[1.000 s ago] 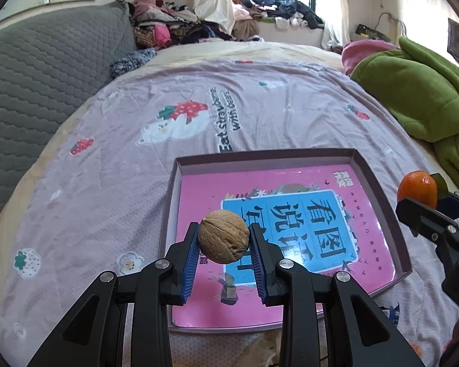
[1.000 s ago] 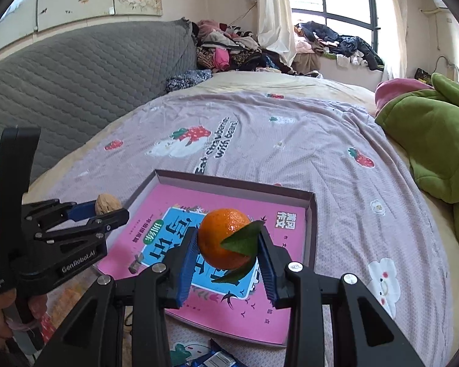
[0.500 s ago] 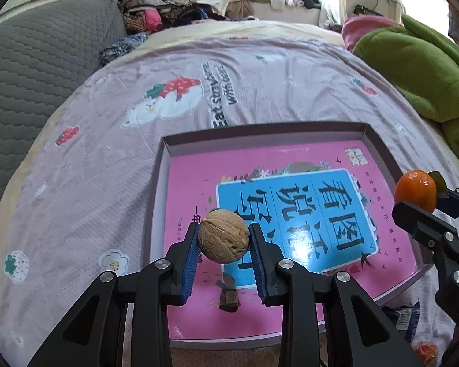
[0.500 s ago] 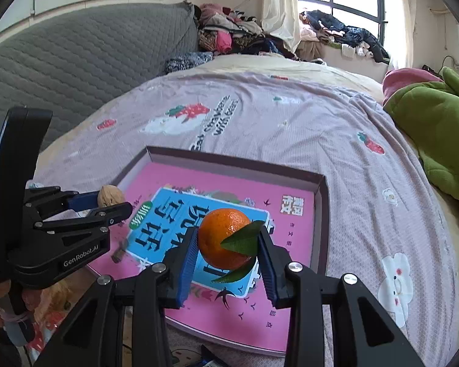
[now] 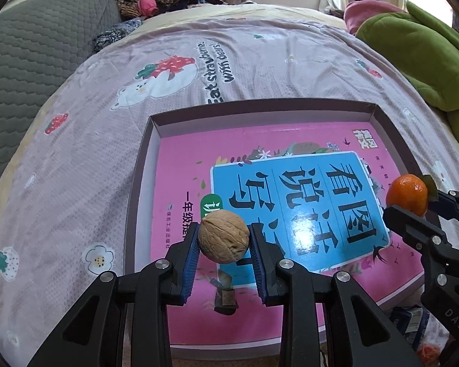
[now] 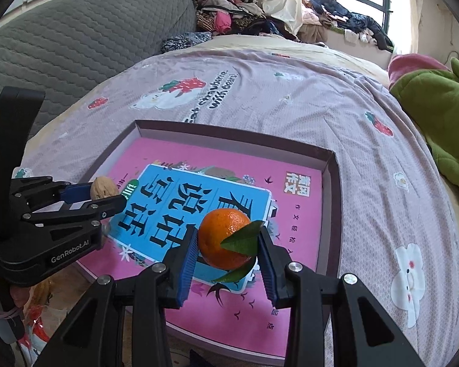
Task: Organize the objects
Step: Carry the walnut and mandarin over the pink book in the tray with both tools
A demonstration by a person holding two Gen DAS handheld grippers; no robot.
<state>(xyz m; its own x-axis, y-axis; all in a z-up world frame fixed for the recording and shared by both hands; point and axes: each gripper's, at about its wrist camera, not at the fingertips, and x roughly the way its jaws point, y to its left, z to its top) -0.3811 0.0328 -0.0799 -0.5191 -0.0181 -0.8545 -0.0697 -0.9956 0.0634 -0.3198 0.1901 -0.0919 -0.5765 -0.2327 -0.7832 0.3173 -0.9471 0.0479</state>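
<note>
My left gripper (image 5: 224, 241) is shut on a brown walnut (image 5: 223, 236), held above the near left part of a shallow box tray (image 5: 141, 165). A pink book with a blue panel (image 5: 300, 202) fills the tray's floor. My right gripper (image 6: 228, 243) is shut on an orange mandarin (image 6: 222, 235) with green leaves, above the tray's (image 6: 336, 183) near right part. In the left wrist view the mandarin (image 5: 407, 194) and the right gripper (image 5: 425, 205) show at the right edge. In the right wrist view the walnut (image 6: 102, 187) and the left gripper (image 6: 107, 194) show at the left.
The tray lies on a mauve bedspread (image 5: 76, 168) with strawberry prints. A green blanket (image 5: 428, 55) is heaped at the right, a grey quilted headboard (image 6: 76, 46) at the left. Clothes (image 6: 229, 15) pile up at the far end. Wrappers (image 5: 410, 321) lie below the tray's near edge.
Both grippers have sunk toward the tray and tilted further down, so the tray looks larger and nearer. The walnut and the mandarin stay gripped.
</note>
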